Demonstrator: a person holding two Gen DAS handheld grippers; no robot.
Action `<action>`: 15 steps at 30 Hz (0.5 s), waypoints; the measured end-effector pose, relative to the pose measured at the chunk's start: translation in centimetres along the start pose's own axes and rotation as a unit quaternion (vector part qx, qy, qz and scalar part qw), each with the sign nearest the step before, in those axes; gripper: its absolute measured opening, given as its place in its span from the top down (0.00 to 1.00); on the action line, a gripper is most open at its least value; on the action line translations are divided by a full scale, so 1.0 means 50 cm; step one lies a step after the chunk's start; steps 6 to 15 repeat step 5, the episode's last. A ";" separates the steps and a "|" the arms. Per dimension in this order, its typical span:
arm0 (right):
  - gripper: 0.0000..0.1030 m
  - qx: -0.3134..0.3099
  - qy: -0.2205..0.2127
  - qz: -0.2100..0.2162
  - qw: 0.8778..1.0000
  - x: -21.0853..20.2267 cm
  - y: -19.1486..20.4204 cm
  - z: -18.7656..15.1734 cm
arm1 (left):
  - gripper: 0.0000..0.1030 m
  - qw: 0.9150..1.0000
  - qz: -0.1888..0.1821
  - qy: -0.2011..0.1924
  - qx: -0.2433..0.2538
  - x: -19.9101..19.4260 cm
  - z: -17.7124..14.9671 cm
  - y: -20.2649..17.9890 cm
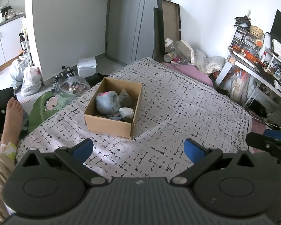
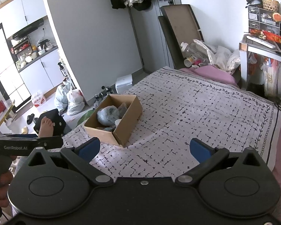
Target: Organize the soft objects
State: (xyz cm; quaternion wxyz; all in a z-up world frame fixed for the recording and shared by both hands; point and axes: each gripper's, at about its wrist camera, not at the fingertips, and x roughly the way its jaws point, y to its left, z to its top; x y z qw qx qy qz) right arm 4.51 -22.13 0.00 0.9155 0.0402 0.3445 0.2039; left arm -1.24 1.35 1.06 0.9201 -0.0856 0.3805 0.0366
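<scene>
An open cardboard box [image 1: 110, 124] stands on the patterned bedspread [image 1: 178, 103]. Inside lie a blue-grey plush with a pink patch [image 1: 105, 103], a dark grey soft item [image 1: 125, 98] and a small white bundle [image 1: 126, 112]. The box [image 2: 125, 123] and plush [image 2: 107, 115] also show in the right wrist view. My left gripper [image 1: 138, 148] is open and empty, above the bedspread just short of the box. My right gripper [image 2: 144, 149] is open and empty, to the right of the box. Each gripper shows at the edge of the other's view.
A bare foot [image 1: 12, 112] rests left of the bed. Plastic bags [image 1: 31, 80] and a white bin [image 1: 86, 66] sit on the floor. A pink pillow [image 1: 189, 71] with bottles and bags lies at the bed's far end. A cluttered desk [image 1: 256, 67] stands right.
</scene>
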 end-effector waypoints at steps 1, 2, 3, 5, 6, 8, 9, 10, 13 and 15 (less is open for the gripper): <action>0.00 0.003 0.000 -0.002 1.000 0.003 -0.002 0.000 | 0.00 1.000 -0.003 0.000 0.000 0.004 0.002 0.000; 0.00 0.007 0.000 -0.004 1.000 0.006 -0.004 0.000 | 0.00 1.000 -0.005 -0.001 0.001 0.008 0.003 0.000; 0.00 0.011 0.000 -0.005 1.000 0.009 -0.007 -0.001 | 0.00 1.000 -0.007 -0.001 0.003 0.011 0.003 0.000; 0.00 0.015 0.002 -0.009 1.000 0.017 -0.010 -0.001 | 0.00 1.000 -0.013 0.001 0.005 0.021 0.007 -0.002; 0.00 0.015 0.002 -0.009 1.000 0.017 -0.010 -0.001 | 0.00 1.000 -0.013 0.001 0.005 0.021 0.007 -0.002; 0.00 0.015 0.002 -0.009 1.000 0.017 -0.010 -0.001 | 0.00 1.000 -0.013 0.001 0.005 0.021 0.007 -0.002; 0.00 0.015 0.002 -0.009 1.000 0.017 -0.010 -0.001 | 0.00 1.000 -0.013 0.001 0.005 0.021 0.007 -0.002; 0.00 0.015 0.002 -0.009 1.000 0.017 -0.010 -0.001 | 0.00 1.000 -0.013 0.001 0.005 0.021 0.007 -0.002; 0.00 0.015 0.002 -0.009 1.000 0.017 -0.010 -0.001 | 0.00 1.000 -0.013 0.001 0.005 0.021 0.007 -0.002; 0.00 0.015 0.002 -0.009 1.000 0.017 -0.010 -0.001 | 0.00 1.000 -0.013 0.001 0.005 0.021 0.007 -0.002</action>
